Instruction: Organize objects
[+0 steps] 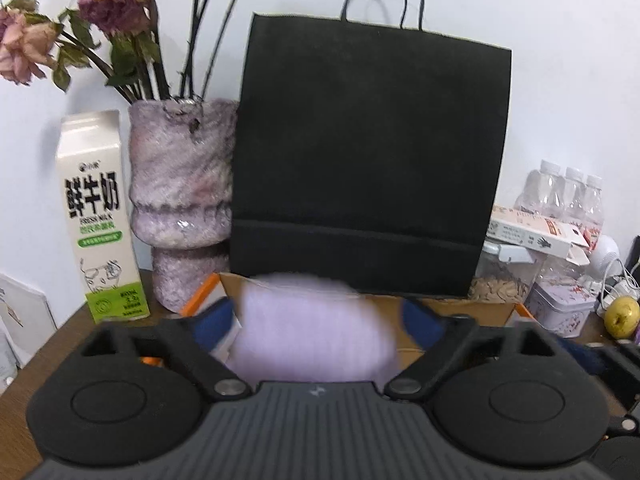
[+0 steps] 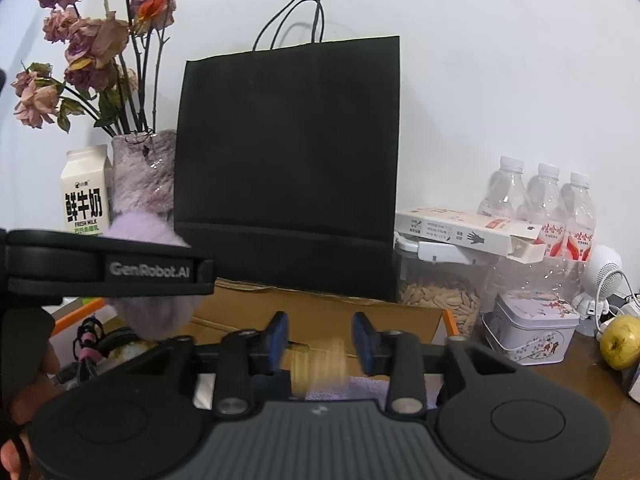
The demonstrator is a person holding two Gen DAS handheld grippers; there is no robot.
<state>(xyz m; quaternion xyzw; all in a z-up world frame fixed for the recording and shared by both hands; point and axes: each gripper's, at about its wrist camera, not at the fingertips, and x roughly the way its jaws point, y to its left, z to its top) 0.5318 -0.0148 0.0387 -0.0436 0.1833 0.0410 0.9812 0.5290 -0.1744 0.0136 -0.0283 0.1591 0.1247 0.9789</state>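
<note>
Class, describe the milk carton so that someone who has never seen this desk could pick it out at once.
Start at the tall black paper bag standing against the white wall. Left of it is a mottled purple vase of dried roses, and the milk carton stands upright just left of that vase. It is the only white gable-topped box, with bold black Chinese characters and a green band at its base.

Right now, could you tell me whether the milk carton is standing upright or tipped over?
Upright: the milk carton stands on its base beside the vase, gabled top up and its printed label reading level.

Brown wooden table (image 2: 576,364), milk carton (image 1: 100,216), vase (image 1: 180,200), black bag (image 1: 368,160), cardboard box (image 2: 320,312), tin (image 2: 532,326), yellow fruit (image 2: 620,342)
</note>
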